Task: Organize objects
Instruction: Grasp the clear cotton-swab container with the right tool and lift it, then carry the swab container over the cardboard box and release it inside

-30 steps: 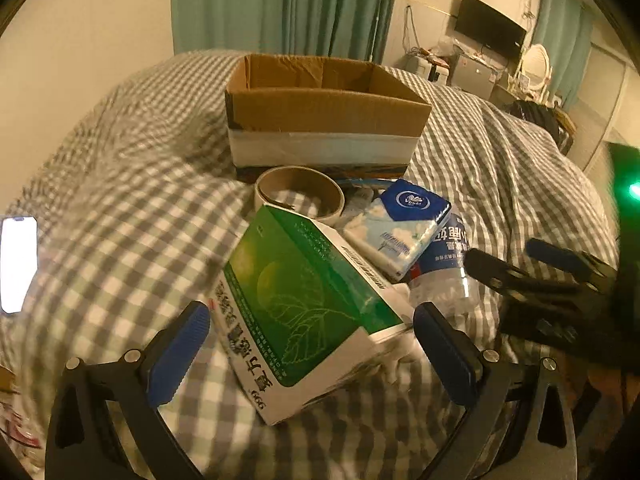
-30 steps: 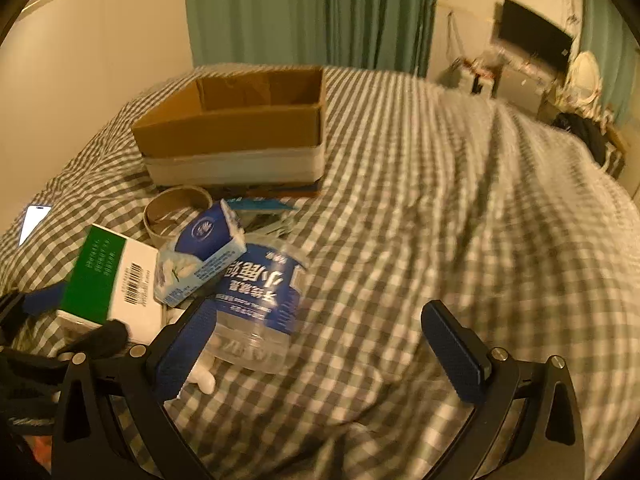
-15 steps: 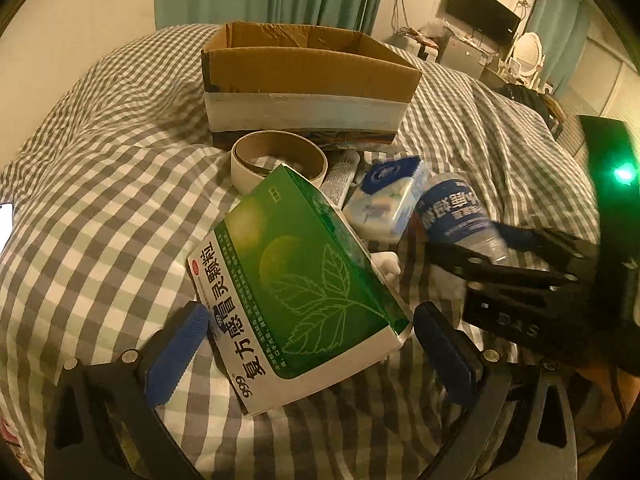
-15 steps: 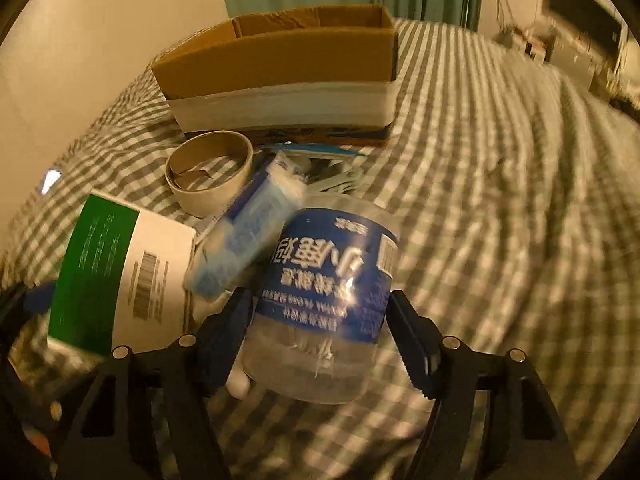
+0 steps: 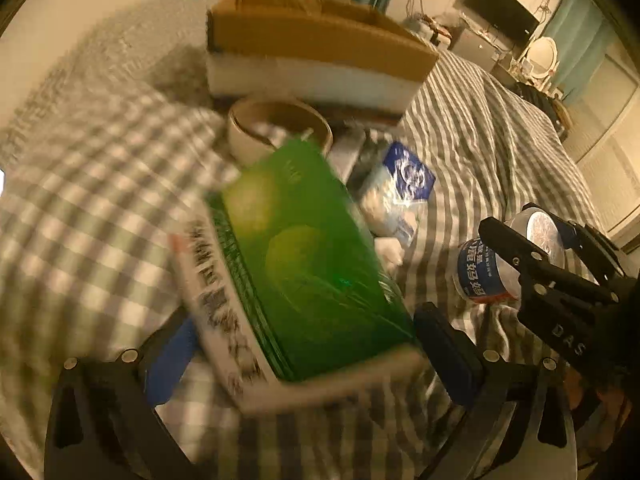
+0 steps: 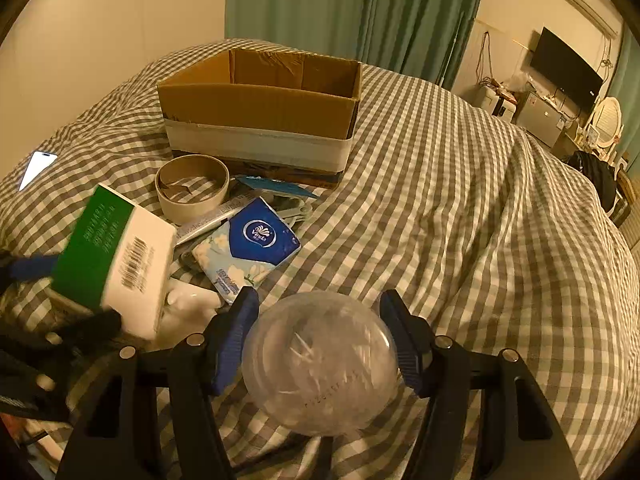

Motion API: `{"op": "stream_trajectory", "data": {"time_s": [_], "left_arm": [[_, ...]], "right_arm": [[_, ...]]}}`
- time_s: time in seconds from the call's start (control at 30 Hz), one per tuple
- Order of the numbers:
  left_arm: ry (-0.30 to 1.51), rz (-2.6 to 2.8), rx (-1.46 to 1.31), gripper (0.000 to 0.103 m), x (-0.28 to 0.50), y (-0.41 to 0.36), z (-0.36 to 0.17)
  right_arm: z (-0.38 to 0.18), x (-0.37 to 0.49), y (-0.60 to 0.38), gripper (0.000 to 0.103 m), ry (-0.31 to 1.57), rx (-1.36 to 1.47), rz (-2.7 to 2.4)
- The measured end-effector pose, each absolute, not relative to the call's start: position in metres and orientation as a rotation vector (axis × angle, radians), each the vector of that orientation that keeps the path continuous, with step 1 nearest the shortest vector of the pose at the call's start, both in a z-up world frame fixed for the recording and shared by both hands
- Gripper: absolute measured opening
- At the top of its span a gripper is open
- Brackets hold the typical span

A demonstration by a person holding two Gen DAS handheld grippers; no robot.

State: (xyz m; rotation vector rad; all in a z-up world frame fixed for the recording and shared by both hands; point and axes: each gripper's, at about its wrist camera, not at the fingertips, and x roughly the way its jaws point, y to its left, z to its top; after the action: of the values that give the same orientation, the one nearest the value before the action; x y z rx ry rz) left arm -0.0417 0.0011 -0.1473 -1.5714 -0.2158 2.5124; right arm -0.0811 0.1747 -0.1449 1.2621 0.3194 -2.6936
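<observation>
Both grippers are loaded. In the left wrist view the left gripper [image 5: 308, 356] has its blue pads on either side of a green-and-white medicine box [image 5: 304, 272], which is tilted and blurred; whether the pads press it or only flank it is hard to tell there, though in the right wrist view the box [image 6: 116, 264] appears lifted off the cover. The right gripper [image 6: 324, 344] pinches a clear plastic jar [image 6: 320, 364] between its pads, round end toward the camera; from the left gripper it shows off to the right, its blue label visible [image 5: 480, 276].

Everything sits on a bed under a grey-and-white checked cover [image 6: 460, 220], rumpled into folds to the right. Beyond it hang teal curtains [image 6: 352, 8]; far right are a dark wall-mounted screen [image 6: 564, 68] and a round mirror [image 6: 608, 120]. A lit phone [image 6: 38, 164] lies on the cover well to the left.

Straight ahead of both grippers stands an open cardboard box [image 6: 260, 112] with a white band round its base — what can be seen of its inside shows only bare cardboard. Just in front of it lies a tape roll [image 6: 192, 192], its hollow showing the checked cover. Between the roll and the right gripper lies a blue tissue pack [image 6: 248, 248], beside a grey tube [image 6: 208, 224].
</observation>
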Motion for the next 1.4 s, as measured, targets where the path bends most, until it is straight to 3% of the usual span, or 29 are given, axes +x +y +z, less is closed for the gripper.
{"op": "stream_trajectory", "data": {"time_s": [0.23, 0.57, 0.67, 0.73, 0.77, 0.87, 0.93, 0.97, 1.1, 1.4], "left_arm": [[-0.129, 2.563, -1.474, 0.098, -0.036, 0.014, -0.14], [0.118, 2.772, -1.115, 0.095, -0.016, 0.021, -0.074], [0.116, 2.796, -1.066, 0.092, -0.028, 0.019, -0.054], [0.105, 2.806, -1.036, 0.057, -0.038, 0.014, -0.042], [0.104, 2.806, -1.039, 0.047, -0.047, 0.013, -0.035], [0.073, 2.799, -1.046, 0.046, -0.073, 0.008, -0.027], [0.058, 2.797, -1.074, 0.042, -0.086, 0.004, -0.031], [0.047, 2.782, -1.09, 0.034, -0.093, 0.002, -0.034], [0.002, 2.758, -1.115, 0.026, -0.121, -0.002, -0.035], [0.01, 2.78, -1.035, 0.026, -0.191, 0.0, -0.011]], "right_arm": [[-0.147, -0.077, 0.177, 0.063, 0.317, 1.259, -2.696], [-0.114, -0.067, 0.18, 0.062, 0.309, 1.14, -2.737], [-0.095, -0.068, 0.178, 0.062, 0.317, 1.084, -2.749], [-0.078, -0.073, 0.177, 0.062, 0.322, 1.035, -2.765], [-0.071, -0.075, 0.176, 0.062, 0.324, 1.013, -2.768], [-0.044, -0.085, 0.172, 0.062, 0.322, 0.93, -2.781], [-0.031, -0.095, 0.167, 0.062, 0.336, 0.89, -2.792], [-0.027, -0.1, 0.166, 0.062, 0.34, 0.881, -2.795], [-0.029, -0.125, 0.165, 0.062, 0.323, 0.9, -2.768], [0.003, -0.184, 0.156, 0.062, 0.225, 0.817, -2.725]]}}
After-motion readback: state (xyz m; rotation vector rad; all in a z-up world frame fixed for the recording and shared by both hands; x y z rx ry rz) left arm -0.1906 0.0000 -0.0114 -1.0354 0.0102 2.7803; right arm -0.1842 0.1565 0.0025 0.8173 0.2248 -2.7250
